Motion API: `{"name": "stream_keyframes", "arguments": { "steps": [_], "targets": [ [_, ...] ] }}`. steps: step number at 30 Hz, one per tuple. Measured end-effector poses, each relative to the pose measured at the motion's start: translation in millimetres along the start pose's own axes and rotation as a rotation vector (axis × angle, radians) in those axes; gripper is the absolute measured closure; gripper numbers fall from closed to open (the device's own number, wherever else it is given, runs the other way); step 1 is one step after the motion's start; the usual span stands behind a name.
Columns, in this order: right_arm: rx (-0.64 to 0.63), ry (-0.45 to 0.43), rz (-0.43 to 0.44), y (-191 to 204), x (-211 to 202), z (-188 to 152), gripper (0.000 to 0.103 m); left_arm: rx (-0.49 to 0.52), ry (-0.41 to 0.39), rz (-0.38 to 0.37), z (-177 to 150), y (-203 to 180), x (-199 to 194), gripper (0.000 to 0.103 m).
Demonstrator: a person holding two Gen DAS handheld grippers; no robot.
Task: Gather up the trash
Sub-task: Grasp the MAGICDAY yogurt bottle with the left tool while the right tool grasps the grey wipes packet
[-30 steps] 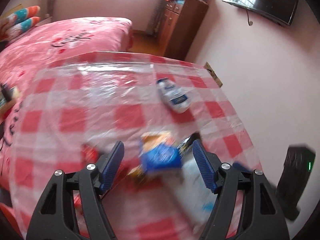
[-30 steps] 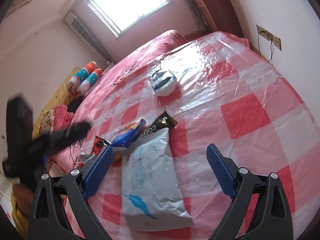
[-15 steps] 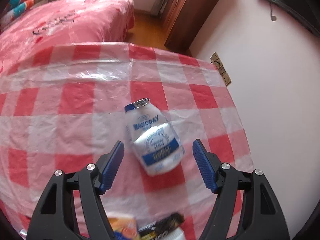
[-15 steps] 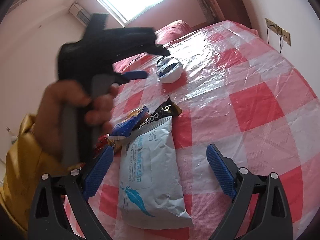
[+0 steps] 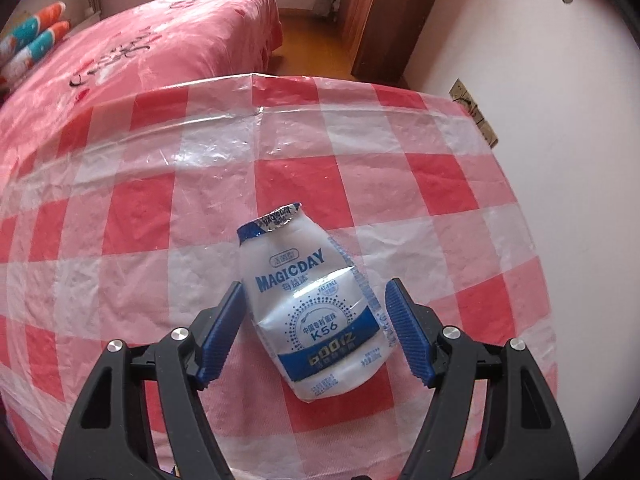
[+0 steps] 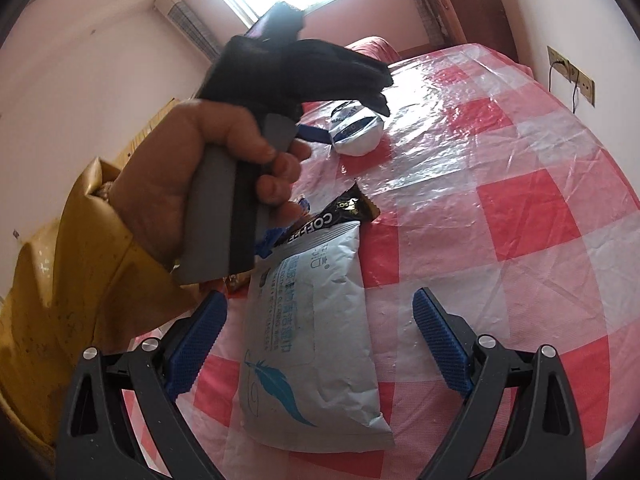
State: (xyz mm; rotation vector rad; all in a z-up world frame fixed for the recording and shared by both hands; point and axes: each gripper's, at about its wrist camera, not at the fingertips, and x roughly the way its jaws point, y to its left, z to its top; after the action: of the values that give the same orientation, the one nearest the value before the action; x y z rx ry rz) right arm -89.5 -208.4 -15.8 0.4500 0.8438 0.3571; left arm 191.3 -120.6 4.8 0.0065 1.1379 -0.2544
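A crushed white-and-blue drink bottle (image 5: pixel 316 312) lies on the red-checked table cover (image 5: pixel 440 184). My left gripper (image 5: pixel 314 336) stands open around it, tilted steeply down, a blue pad on either side and a small gap at the right pad. The right wrist view shows the same bottle (image 6: pixel 356 130) far off, under the left gripper held in a person's hand (image 6: pixel 224 160). My right gripper (image 6: pixel 320 344) is open above a white wipes pack (image 6: pixel 312 360). A black coffee sachet (image 6: pixel 344 212) and a blue snack wrapper (image 6: pixel 276 236) lie beyond the pack.
A pink bed (image 5: pixel 160 52) stands past the table's far edge, a wooden cabinet (image 5: pixel 384 12) to its right. A wall socket (image 5: pixel 474 114) sits by the table's right side. A yellow sleeve (image 6: pixel 80 280) fills the left of the right wrist view.
The left gripper travelled from above the wrappers to the bottle and sank, so the bottle now lies between its jaws. The right gripper stayed over the wipes pack.
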Motion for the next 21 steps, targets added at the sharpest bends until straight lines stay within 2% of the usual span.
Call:
{"name": "stream_keyframes", "arguments": {
  "steps": [4, 11, 21],
  "targets": [
    [-0.022, 0.012, -0.008, 5.3, 1.4, -1.6, 0.01, 0.058, -0.024, 0.057, -5.3, -7.6, -1.0, 0.034],
    [-0.1, 0.042, -0.05, 20.7, 7.4, -7.7, 0.01, 0.05, -0.046, 0.068, -16.1, 6.6, -9.0, 0.035],
    [-0.194, 0.064, -0.11, 41.3, 14.2, -18.5, 0.01, -0.013, -0.112, 0.025, -40.2, 56.0, -52.7, 0.037]
  ]
}}
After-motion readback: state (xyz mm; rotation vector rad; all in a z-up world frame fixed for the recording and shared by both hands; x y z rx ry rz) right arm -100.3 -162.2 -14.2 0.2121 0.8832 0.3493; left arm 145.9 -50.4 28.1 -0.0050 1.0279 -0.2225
